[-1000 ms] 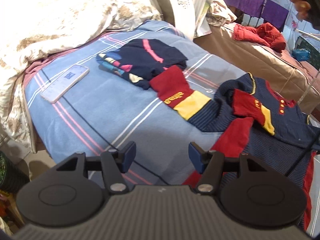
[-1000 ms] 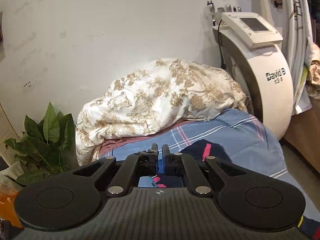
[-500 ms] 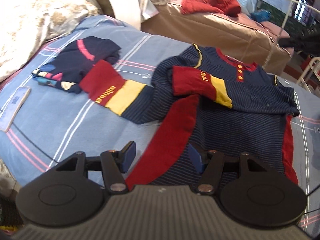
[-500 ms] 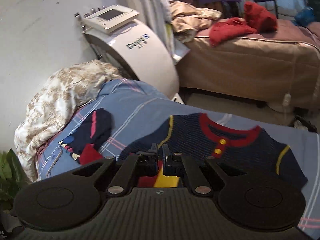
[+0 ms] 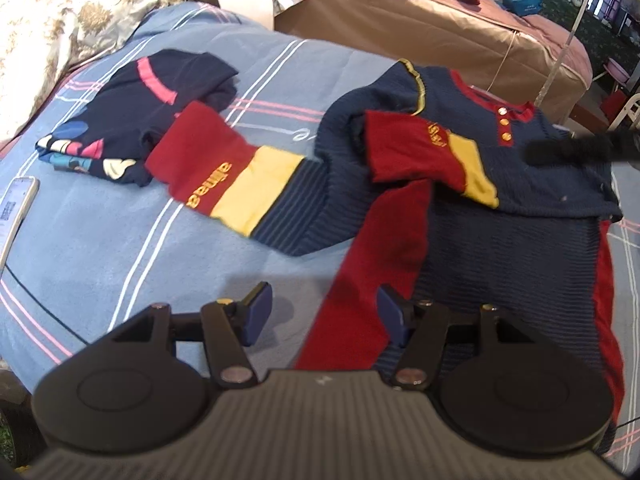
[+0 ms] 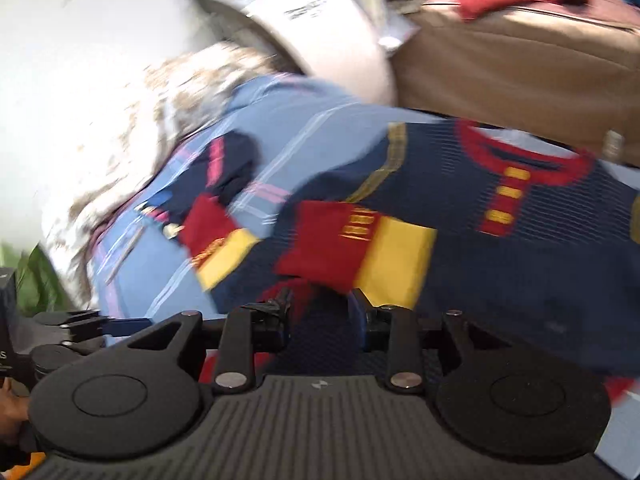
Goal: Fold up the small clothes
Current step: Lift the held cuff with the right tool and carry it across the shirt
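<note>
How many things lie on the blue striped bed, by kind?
Unfolded garments: 1, the navy-and-red sweater.
Folded garments: 1, the navy piece with pink stripe.
Phones: 1, the white phone.
Total: 3.

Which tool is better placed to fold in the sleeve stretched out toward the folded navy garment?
Left, probably. The left tool is open on the side of the outstretched sleeve; the right tool, also open, hovers over the sweater body.

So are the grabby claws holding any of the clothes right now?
No, nothing is held. The left gripper hangs open over the navy and red sweater's hem, and the right gripper is open above that sweater too.
</note>
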